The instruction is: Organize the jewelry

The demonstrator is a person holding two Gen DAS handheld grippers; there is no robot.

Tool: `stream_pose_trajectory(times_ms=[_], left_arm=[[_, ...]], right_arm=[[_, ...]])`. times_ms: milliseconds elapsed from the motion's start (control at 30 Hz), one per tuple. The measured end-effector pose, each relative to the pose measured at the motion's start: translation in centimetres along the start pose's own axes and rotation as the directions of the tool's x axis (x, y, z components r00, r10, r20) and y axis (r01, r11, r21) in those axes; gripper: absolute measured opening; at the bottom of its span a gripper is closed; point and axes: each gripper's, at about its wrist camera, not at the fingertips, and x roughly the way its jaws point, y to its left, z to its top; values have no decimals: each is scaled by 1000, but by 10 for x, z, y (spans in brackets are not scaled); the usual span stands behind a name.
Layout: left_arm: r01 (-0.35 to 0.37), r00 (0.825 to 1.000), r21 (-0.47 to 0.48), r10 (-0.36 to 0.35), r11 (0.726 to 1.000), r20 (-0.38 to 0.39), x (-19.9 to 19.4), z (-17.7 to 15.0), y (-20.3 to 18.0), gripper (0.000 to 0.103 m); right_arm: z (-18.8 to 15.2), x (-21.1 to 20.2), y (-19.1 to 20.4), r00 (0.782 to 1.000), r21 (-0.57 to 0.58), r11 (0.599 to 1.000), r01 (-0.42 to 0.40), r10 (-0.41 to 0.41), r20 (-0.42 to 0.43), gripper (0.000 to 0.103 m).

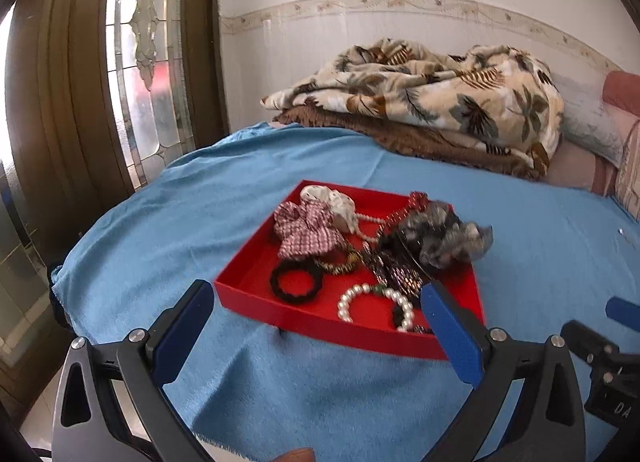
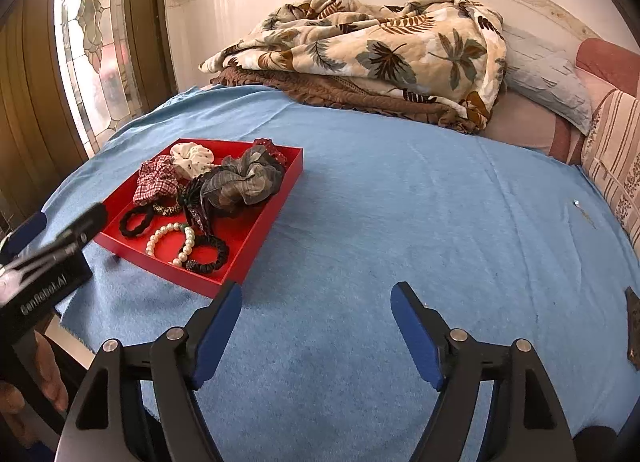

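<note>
The left gripper [image 1: 318, 298] hangs with its blue-padded fingers spread wide and nothing between the pads; through the gap shows the near wall of the red tray [image 1: 320, 326]. Its right finger overlaps the tray's near right corner in the left wrist view, though whether it touches there cannot be told. The right gripper [image 2: 316, 300] is likewise released, jaws apart over bare blue blanket [image 2: 400, 202], with the tray's near corner just beside its left finger.

The tray sits on the blanket toward the bed's left edge, near the glazed door [image 2: 92, 42]. Inside it, along the near wall, lies a pearl bracelet [image 2: 170, 242] with a black scrunchie [image 2: 212, 256] touching its right side. A black hair tie [image 2: 136, 220] lies near the tray's left wall. Behind that sits a red checked scrunchie [image 2: 154, 180], and a white dotted scrunchie [image 2: 192, 158] rests at the far left corner. A large grey scrunchie [image 2: 248, 180] is piled on dark beaded pieces in the middle, reaching toward the right wall, and a red dotted scrunchie [image 2: 272, 148] lies at the far wall.

At the bed's far edge, against the wall, lies a heaped leaf-print quilt [image 2: 380, 50] on a brown one, with a pillow [image 2: 548, 82] to its right.
</note>
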Motion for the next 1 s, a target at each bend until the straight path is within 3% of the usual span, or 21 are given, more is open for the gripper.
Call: stream_pose_trajectory(times_ms=[1000], left_arm=[[46, 996, 2, -46, 999, -71, 8, -6, -5, 103]], right_arm=[[-4, -2, 0, 998, -14, 999, 50, -50, 23, 86]])
